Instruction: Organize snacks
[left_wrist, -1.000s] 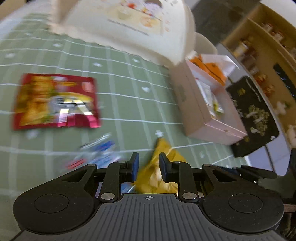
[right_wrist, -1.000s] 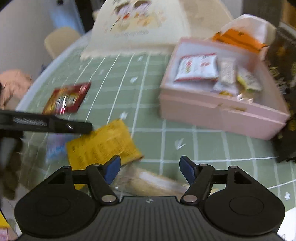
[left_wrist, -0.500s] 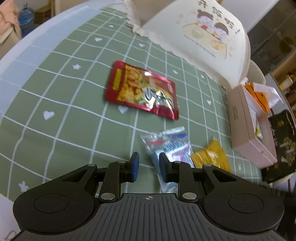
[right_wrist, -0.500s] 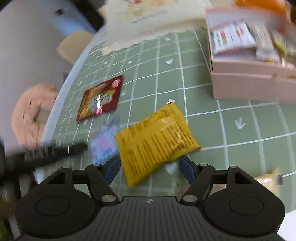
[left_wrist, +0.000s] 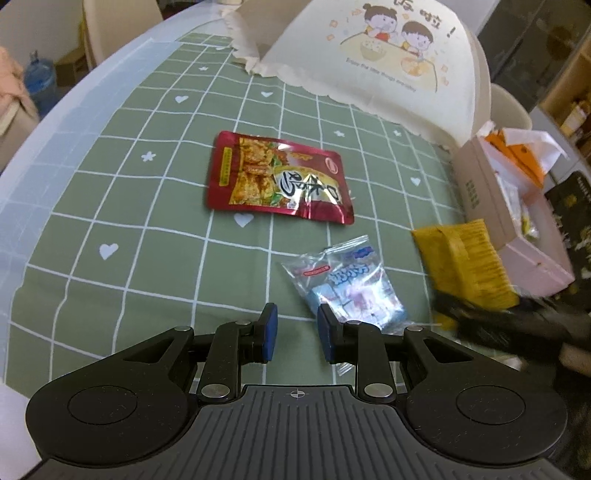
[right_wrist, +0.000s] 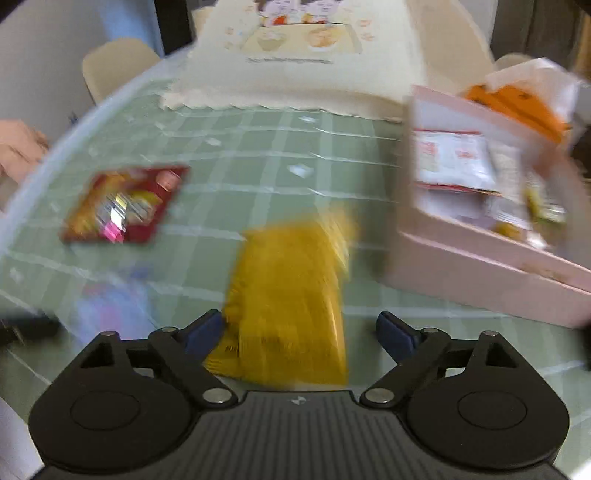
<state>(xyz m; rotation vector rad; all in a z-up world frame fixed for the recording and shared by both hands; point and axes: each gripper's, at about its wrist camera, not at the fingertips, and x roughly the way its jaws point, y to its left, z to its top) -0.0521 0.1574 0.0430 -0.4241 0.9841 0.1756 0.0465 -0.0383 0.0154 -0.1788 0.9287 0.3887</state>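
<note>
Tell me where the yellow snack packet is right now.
The yellow snack packet lies on the green checked tablecloth, between the open fingers of the right gripper, just left of the pink box; in the left wrist view it is right of the blue packet.

The cream cover (left_wrist: 376, 70) carries a cartoon of two children, large Chinese characters ending in "!", and a small English line beginning "Enjoy the little things". The red pouch (left_wrist: 279, 177) bears big white Chinese brush characters. Print on the blue packet (left_wrist: 351, 284) is unreadable
</note>
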